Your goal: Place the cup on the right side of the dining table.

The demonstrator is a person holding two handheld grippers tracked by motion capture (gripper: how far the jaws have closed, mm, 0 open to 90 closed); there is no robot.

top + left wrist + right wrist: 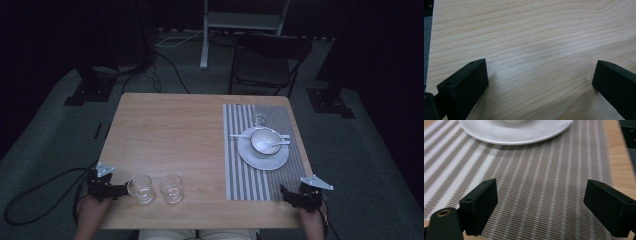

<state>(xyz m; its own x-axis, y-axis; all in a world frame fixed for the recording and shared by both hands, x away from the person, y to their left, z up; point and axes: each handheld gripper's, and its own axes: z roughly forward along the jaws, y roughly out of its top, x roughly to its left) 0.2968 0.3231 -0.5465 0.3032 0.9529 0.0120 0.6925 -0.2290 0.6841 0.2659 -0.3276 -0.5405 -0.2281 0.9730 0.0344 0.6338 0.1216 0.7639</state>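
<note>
A pale rectangular wooden desk (175,130) carries a grey-and-white striped woven placemat (245,175) along its right side, the mat's long axis running from the near edge to the far edge. On the mat sits a round white plate (263,157) with a small white bowl (264,140) on it; a metal spoon (280,143) lies across the bowl, handle pointing right. A tall clear drinking glass (260,114) stands upright just beyond the plate. Near the front left, two short clear glass tumblers (140,188) and (172,188) stand upright side by side, close but apart.

The left tool (121,189) lies low at the desk's front-left edge, held by a hand (90,212), pointing right toward the nearer tumbler and almost touching it. In the left gripper view its jaws are spread wide over bare wood. The right tool (283,193) sits at the front-right corner, aimed left over the mat's near end; in the right gripper view its jaws stand wide apart above the stripes, the plate rim (516,135) just ahead.

The desk's middle and far left are bare wood.
</note>
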